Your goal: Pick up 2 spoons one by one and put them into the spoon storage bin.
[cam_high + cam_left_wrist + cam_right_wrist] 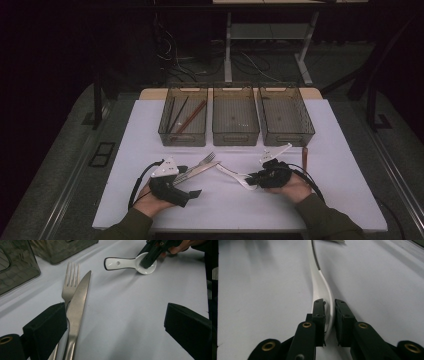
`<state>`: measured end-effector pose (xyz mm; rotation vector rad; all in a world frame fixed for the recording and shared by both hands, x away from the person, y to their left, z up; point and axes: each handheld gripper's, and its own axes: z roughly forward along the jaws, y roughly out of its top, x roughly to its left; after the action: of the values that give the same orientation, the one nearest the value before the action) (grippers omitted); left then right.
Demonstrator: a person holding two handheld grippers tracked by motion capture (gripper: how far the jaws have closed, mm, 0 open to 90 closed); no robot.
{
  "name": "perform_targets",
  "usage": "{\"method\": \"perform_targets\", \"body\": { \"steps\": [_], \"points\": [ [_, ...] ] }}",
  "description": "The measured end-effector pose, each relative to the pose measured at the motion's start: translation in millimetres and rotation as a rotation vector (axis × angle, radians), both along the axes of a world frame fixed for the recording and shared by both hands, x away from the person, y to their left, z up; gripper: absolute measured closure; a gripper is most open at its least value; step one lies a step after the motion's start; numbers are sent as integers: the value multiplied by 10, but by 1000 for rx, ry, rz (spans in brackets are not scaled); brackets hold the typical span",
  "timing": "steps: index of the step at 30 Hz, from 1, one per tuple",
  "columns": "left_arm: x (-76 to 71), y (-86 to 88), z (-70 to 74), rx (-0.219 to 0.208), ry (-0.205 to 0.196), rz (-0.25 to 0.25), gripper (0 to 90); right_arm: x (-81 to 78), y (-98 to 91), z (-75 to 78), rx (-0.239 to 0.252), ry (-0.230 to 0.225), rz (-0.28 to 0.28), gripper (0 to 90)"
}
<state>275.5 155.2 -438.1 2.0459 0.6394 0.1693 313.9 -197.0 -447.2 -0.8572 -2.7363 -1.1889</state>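
Fingers of the right gripper [329, 315] pinch the bowl end of the white ceramic soup spoon [319, 281], one pad inside the bowl and one outside its rim. The spoon lies on the white surface [240, 200] near its front middle, its long axis running away from those fingers toward the left gripper [187, 192], handle pointing at the steel cutlery. Lifting it is the right hand's job, I judge, since that hand already grips it. Fingers of the left gripper stand spread wide, holding nothing, with the silver metal fork [70, 281] and silver table knife [79, 298] lying side by side just beside one of them.

Three smoky translucent plastic bins [235, 116] stand in a row along the far side. The left bin [183, 116] holds dark and brown chopsticks [189, 117]; the middle and right ones look empty. A small brown stick [304, 156] lies apart, right of the right gripper.
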Motion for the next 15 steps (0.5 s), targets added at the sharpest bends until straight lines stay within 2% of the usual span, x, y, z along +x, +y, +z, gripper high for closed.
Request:
{"method": "perform_targets", "body": {
  "steps": [7, 10, 15],
  "points": [
    [16, 19, -17, -3, 8, 7, 36, -4, 4, 4, 20, 1, 1, 823],
    [12, 16, -28, 10, 2, -2, 36, -13, 16, 12, 16, -12, 5, 825],
    [3, 32, -17, 2, 1, 3, 36, -18, 16, 19, 10, -18, 7, 826]
  ]
}}
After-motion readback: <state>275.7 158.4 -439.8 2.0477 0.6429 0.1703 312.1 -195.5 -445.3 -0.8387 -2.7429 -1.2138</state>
